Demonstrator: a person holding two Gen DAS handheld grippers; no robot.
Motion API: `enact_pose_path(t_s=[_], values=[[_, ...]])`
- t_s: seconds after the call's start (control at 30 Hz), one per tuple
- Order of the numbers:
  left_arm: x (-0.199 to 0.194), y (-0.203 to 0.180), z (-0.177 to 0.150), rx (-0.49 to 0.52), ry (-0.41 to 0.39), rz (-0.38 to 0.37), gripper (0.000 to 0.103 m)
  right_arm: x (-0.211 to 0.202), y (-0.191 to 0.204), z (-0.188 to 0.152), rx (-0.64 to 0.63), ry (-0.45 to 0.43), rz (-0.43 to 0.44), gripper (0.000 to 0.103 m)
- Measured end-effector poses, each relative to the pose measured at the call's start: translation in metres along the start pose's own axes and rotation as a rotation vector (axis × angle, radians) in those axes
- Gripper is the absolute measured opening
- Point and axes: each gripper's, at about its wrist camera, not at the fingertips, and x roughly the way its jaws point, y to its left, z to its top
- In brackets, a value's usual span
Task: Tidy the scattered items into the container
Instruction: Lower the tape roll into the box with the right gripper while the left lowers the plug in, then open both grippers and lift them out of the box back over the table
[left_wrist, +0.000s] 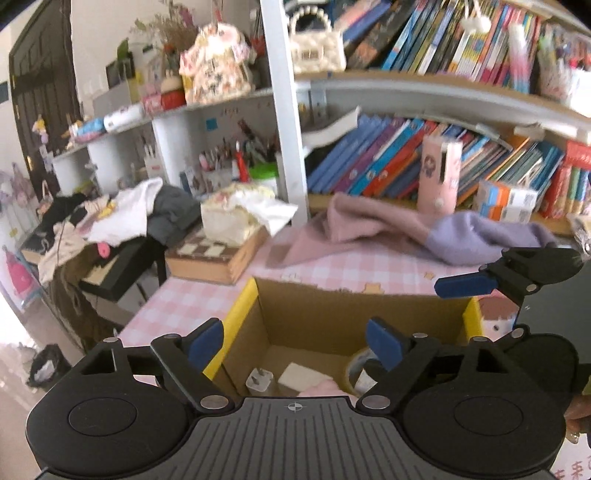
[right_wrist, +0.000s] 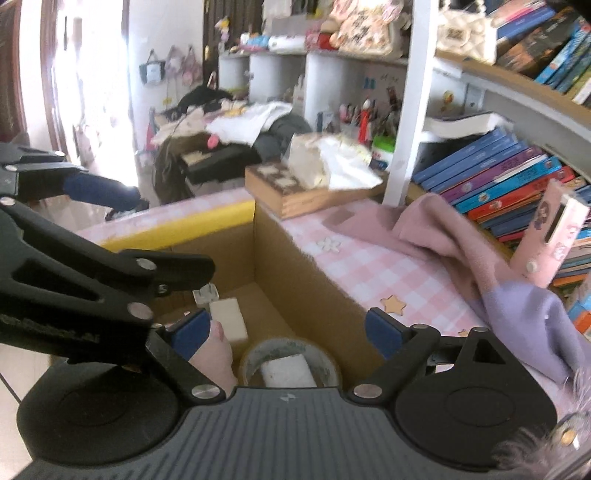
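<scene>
Left wrist: jaws above box (left_wrist: 325, 310) rim

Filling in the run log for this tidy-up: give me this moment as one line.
left claw: open, empty | right claw: open, empty | both over cardboard box | in box: tape roll, charger plug, white block, pink item

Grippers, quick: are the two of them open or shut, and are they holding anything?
Left gripper: open, nothing between its fingers, above the cardboard box.
Right gripper: open, holding nothing, above the same box.
</scene>
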Motion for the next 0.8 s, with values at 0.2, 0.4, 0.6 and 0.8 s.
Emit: enact_pose_path(t_s=[0.2, 0.4, 0.6, 0.8], values=[[-0.038, 0.003, -0.002, 0.007, -0.096, -0.039, 0.094, -0.049, 0.006, -0.004, 0.045, -0.085, -0.082, 0.091], [-0.061, 0.009, -0.013, -0.020, -0.120, -0.090, 0.097, -0.105, 0.016, -0.018, 0.066, -0.140, -0.151, 0.091], [-0.075, 0.018, -0.030, -0.022, -0.124, -0.138, 0.098, -0.135, 0.029, -0.044, 0.129, -0.144, -0.226, 0.091], [-0.108, 0.030, -0.055, -0.004, -0.151, -0.173, 0.098, -0.161, 0.053, -0.068, 0.196, -0.157, -0.306, 0.089]])
